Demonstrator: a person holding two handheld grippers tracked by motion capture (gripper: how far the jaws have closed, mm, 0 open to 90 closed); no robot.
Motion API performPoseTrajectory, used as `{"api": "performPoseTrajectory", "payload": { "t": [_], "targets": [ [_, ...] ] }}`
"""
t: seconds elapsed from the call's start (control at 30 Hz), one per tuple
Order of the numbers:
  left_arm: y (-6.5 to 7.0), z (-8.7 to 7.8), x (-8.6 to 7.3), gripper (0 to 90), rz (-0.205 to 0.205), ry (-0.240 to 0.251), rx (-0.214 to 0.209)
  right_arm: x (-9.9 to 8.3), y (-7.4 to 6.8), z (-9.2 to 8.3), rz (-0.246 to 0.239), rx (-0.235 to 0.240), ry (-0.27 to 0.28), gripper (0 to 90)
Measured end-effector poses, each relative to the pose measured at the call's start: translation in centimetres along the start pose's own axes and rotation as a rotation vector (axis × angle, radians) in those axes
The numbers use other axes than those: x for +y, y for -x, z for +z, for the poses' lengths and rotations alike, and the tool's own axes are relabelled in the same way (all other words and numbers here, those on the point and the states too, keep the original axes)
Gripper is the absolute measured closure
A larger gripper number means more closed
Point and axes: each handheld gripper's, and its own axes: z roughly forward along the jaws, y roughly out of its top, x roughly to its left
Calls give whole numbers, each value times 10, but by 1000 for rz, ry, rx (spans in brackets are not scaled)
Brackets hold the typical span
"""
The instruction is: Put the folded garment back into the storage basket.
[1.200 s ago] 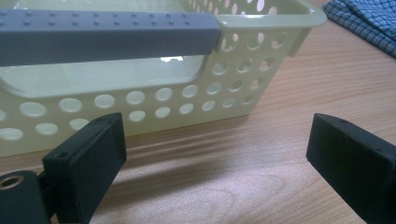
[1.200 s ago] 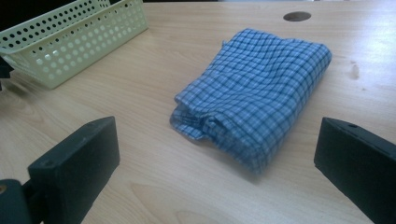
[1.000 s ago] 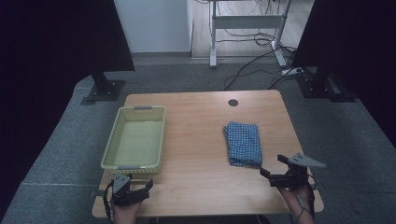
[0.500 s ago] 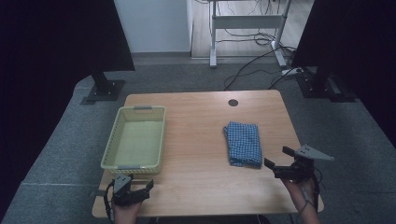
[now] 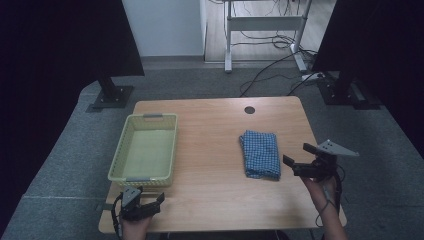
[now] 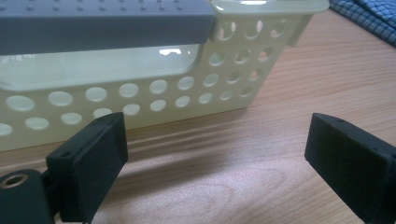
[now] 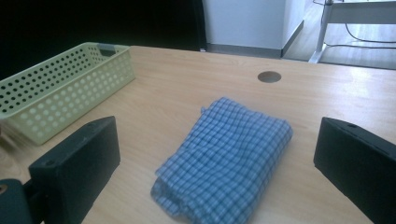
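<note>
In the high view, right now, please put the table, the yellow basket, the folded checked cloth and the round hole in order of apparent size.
1. Table
2. Yellow basket
3. Folded checked cloth
4. Round hole
All lie on one surface, so nearness to the camera changes little.

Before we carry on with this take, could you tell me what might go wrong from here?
The folded blue checked cloth lies loose, so the open right gripper may pinch only its top layer and unfold it. The open left gripper sits close to the pale yellow perforated plastic basket and could nudge it.

No legible text or labels anywhere
</note>
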Motion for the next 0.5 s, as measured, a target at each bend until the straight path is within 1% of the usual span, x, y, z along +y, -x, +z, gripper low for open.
{"api": "performPoseTrajectory", "payload": {
  "t": [0.07, 0.13, 0.2, 0.23, 0.33, 0.43, 0.47, 0.5],
  "targets": [
    [0, 0, 0, 61, 0, 0, 7, 5, 3, 3, 3, -5, -2, 2],
    [2, 0, 0, 61, 18, -6, 14, 13, 7, 9, 12, -9, -4, 5],
    [2, 1, 0, 61, 22, -10, 11, 17, 11, 14, 20, -9, -11, 8],
    [3, 1, 0, 61, 26, -12, 17, 17, 11, 14, 20, -9, -11, 8],
    [1, 0, 0, 61, 11, -7, 11, 22, 17, 26, 25, -13, -28, 8],
    [1, 0, 0, 61, 9, -8, 15, 24, 20, 31, 31, -20, -37, 9],
    [1, 1, 0, 61, 10, -8, 9, 24, 21, 34, 34, -20, -41, 12],
    [2, 1, 0, 61, 13, -10, 14, 25, 24, 40, 48, -20, -49, 12]
  ]
}}
